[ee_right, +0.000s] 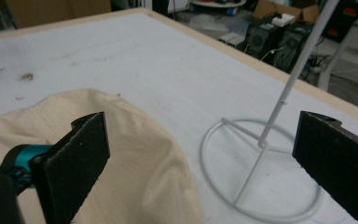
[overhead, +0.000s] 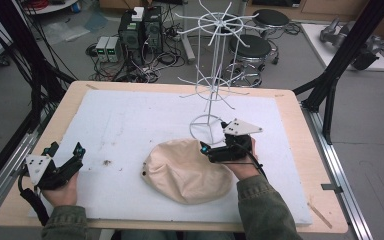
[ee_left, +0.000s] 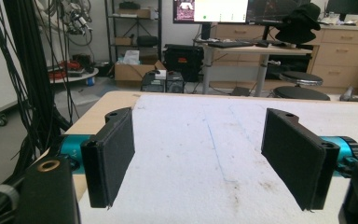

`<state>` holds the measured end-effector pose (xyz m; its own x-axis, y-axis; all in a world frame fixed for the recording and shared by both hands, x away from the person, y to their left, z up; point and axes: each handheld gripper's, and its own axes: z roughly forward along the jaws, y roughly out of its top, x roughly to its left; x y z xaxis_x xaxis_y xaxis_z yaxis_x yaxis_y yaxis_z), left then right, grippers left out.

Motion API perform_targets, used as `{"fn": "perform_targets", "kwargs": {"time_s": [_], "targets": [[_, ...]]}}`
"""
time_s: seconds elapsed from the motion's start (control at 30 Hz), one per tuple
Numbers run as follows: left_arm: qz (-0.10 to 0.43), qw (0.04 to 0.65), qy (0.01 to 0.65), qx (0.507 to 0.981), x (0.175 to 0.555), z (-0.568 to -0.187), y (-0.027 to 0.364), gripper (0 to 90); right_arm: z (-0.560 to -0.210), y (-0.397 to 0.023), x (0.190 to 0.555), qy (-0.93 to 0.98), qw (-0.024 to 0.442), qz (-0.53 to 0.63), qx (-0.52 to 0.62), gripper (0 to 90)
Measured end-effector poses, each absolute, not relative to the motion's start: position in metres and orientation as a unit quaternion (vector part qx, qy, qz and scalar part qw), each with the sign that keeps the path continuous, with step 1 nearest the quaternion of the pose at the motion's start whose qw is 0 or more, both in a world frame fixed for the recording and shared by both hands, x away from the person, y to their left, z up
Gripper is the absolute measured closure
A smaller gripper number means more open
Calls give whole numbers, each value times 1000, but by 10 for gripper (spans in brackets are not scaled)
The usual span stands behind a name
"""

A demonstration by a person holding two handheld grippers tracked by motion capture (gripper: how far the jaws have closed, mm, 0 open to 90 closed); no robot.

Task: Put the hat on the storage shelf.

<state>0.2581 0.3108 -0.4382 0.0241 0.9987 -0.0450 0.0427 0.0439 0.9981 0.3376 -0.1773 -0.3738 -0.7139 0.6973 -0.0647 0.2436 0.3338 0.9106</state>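
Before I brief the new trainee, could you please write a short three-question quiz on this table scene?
1. True or false: the right gripper is shut on the cream cloth hat.
2. What stands just beyond the hat? A) a glass jar B) a white wire rack C) a stack of plates
3. In a few words, how does the left gripper stand, and what lies between its jaws?

Key:
1. False. Its jaws are wide apart, above the hat's edge near the rack's ring base.
2. B.
3. Open, with bare white table cover between the jaws.
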Motion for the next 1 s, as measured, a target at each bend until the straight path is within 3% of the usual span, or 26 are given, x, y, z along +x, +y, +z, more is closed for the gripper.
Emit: {"fn": "perform_targets", "kwargs": {"time_s": [0.2,0.83,1.0], "targets": [[469,509,514,507,258,-438,310,261,-385,-164,351,814,196,464,290,29],[463,512,515,508,260,-439,310,263,-428,-145,368,887,148,336,278,66],[462,513,516,508,260,-440,310,263,-429,-143,368,897,124,334,263,219]]}}
